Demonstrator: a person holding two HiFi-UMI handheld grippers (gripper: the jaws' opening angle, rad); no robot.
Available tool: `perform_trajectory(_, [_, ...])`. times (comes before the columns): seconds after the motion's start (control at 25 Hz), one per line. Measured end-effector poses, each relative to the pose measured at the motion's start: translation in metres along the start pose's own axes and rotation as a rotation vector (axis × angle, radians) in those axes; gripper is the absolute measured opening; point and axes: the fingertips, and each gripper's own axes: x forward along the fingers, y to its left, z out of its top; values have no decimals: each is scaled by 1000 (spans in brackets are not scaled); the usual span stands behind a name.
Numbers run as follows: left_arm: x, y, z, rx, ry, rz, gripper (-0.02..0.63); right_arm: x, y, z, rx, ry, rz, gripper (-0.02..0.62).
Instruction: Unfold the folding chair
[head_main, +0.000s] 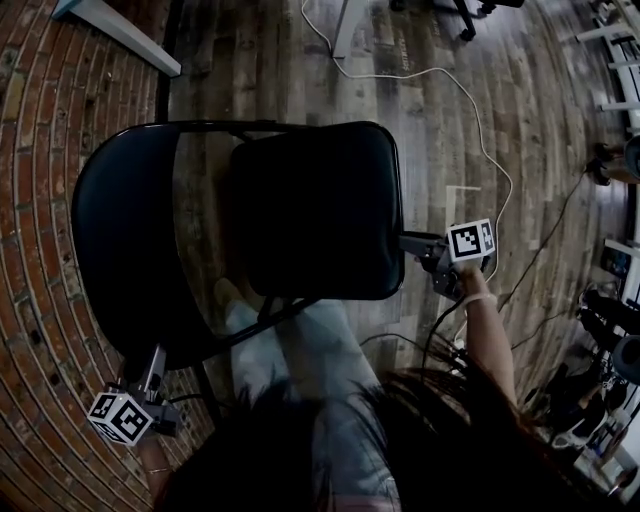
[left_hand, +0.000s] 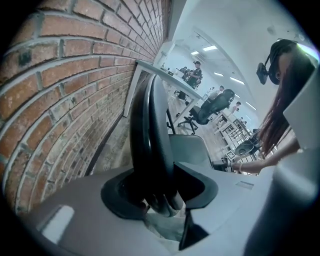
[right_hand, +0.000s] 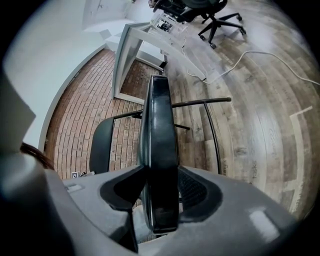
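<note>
A brick wall (head_main: 40, 200) is running along the far left, just outside the left claw (head_main: 153, 362). This claw is carrying a cube (head_main: 122, 417) printed with black-and-white square markers, which are patterns and not letters. In the left gripper view the left claw (left_hand: 160, 190) is clamping the rim of the backrest (left_hand: 150, 135), with the padded edge and its tube filling the gap between the jaws. The backrest (head_main: 120, 250) is rising straight ahead of that claw, edge-on, with the brick just to its left.

The folding chair (head_main: 250, 230) is standing on the wood floor (head_main: 450, 130) between the two claws. Its seat (head_main: 315, 210) is lying apart from the backrest, and floor is showing through the gap between them.

The right claw (head_main: 408, 243) is gripping the seat's right edge, with a second marker cube (head_main: 470, 240) sitting behind it. In the right gripper view the right claw (right_hand: 160, 195) is closing both jaws on the seat (right_hand: 159, 150), which is running dead ahead, edge-on.

To the right of this claw, pale print (right_hand: 254, 172) is showing on a floorboard; it may be a word, but it is too small to read. A white cable (head_main: 470, 110) is trailing across the floor beyond the claw.
</note>
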Motion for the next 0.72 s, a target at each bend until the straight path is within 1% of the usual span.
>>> perform_trajectory(0.12, [1,0,-3,-5,0,-6,175,-2,-4,1,2,-4,-2,198])
perform_trajectory(0.28, [3,5,-6,-15,9,-11,173,0,-5,3,-18,-21,26,197])
perform_trajectory(0.4, [7,2,-6,-26,27,-7,173,-1,-9,2,14,-29,32,198])
perform_trajectory(0.48, [8,0,-7,-29,36,-9,173,0,-9,1,37,-33,51,198])
perform_trajectory(0.72, [10,-6,-7,-23,42,-23,169,-3,-18,2,18,-17,35,198])
